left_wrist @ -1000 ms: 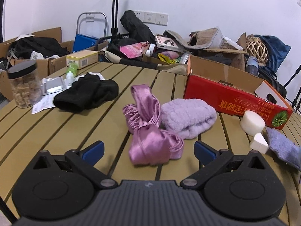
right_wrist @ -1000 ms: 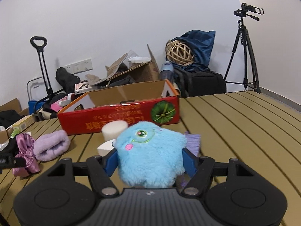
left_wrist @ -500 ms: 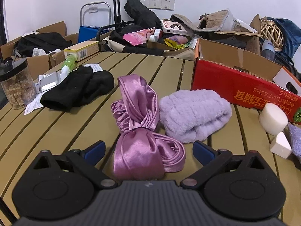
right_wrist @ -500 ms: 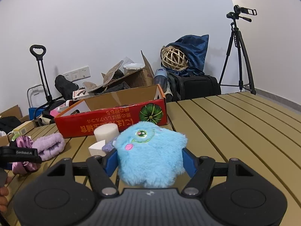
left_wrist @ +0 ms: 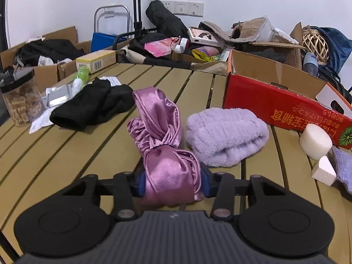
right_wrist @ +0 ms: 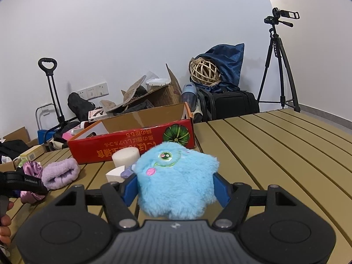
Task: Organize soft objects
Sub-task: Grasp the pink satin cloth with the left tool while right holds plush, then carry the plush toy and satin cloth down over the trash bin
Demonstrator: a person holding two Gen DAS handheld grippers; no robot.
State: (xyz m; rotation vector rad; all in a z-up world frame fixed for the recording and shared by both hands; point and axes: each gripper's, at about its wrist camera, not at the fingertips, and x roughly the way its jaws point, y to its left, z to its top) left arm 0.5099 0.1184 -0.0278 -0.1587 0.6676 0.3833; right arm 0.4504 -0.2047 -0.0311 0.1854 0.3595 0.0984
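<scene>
Left gripper: jaws closing on the satin scarf, lower centre of frame, its near bulge pinched between the pads. Slippery, limp, light; best taken at the knot.
Right gripper: blue plush toy clamped at mid-body, lower centre; compressible, light.
Lilac towel: lies right of the scarf. Red box: upper right.

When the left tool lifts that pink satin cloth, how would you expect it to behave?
The pink satin cloth is knotted and crumpled, so it will probably droop from the closing left tool, which squeezes only its near end. Its glossy sheen suggests it could slip. It looks light.
</scene>
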